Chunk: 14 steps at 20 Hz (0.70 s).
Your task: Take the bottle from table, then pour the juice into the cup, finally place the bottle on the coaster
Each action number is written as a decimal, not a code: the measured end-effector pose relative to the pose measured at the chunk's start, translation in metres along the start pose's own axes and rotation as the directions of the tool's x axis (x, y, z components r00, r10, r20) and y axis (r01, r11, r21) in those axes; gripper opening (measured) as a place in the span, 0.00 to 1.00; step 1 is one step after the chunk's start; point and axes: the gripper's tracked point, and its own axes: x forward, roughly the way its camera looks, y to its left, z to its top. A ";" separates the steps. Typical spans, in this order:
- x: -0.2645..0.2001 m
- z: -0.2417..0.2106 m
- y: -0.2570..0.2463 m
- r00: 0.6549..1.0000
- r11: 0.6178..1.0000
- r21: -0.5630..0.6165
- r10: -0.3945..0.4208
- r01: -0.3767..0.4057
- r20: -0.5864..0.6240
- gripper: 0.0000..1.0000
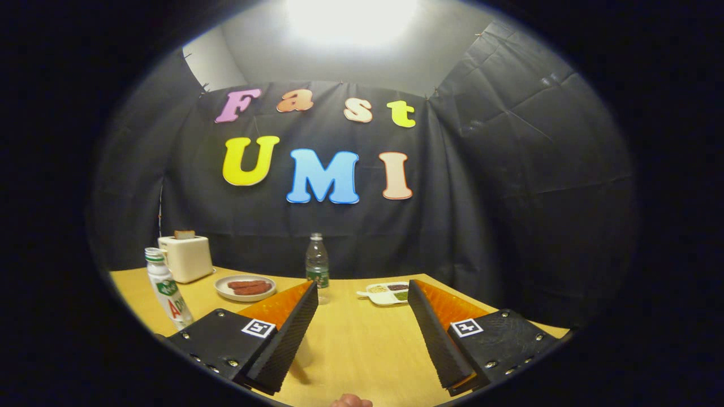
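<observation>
I hold the tongs spread wide with nothing between the two ribbed fingers, only bare yellow table; I judge that the grasp has not yet begun, and that the wide gap is there so a bottle's body can pass between the pads. Which bottle the task means I cannot settle from here. A clear bottle stands upright beyond the fingertips, close to the left finger's tip and near the table's far edge, cap on, and it seems to hold little or nothing that I can make out. A white bottle with a green cap stands well off to the left of the left finger, leaning only through the lens's bend, I think; its opaque wall hides whatever is inside. Of the two, the white one looks more like a juice bottle to me, but that is a guess. Beyond the left finger a plate carries two reddish-brown sausages, and behind it a cream toaster has a slice poking from its slot. Just beyond the right finger's tip a small divided dish holds pale, dark and green contents in separate compartments. A fingertip shows close behind the tongs.
</observation>
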 end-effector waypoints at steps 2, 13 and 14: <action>-0.012 0.000 0.046 0.998 0.998 -0.017 0.057 -0.057 0.005 0.97; -0.029 -0.044 0.222 0.945 0.947 0.045 0.320 -0.317 -0.068 0.97; -0.026 -0.050 0.229 0.942 0.945 0.050 0.326 -0.323 -0.076 0.97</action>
